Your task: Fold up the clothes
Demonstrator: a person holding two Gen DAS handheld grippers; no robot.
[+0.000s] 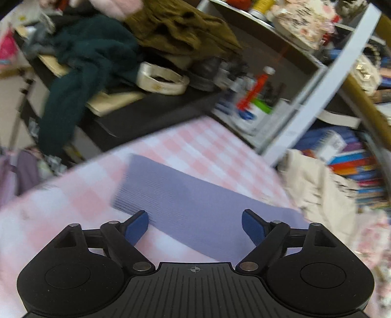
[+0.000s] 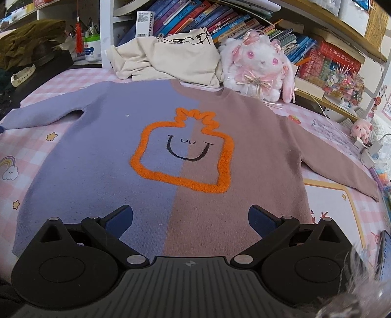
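One sweater (image 2: 171, 156), one plush rabbit (image 2: 261, 66), two hand-held grippers (image 2: 190, 217)

The sweater (image 2: 171, 151) lies spread flat, front side up, on the table cover (image 2: 36, 151), sleeves out to either side. Behind its collar sits a heap of cloth (image 2: 168, 58); right of that, a plush rabbit (image 2: 261, 66). Books (image 2: 220, 22) stand on shelves behind both. The left gripper (image 1: 195, 226) is over the left sleeve (image 1: 190, 205); the right gripper (image 2: 190, 220) is over the hem.
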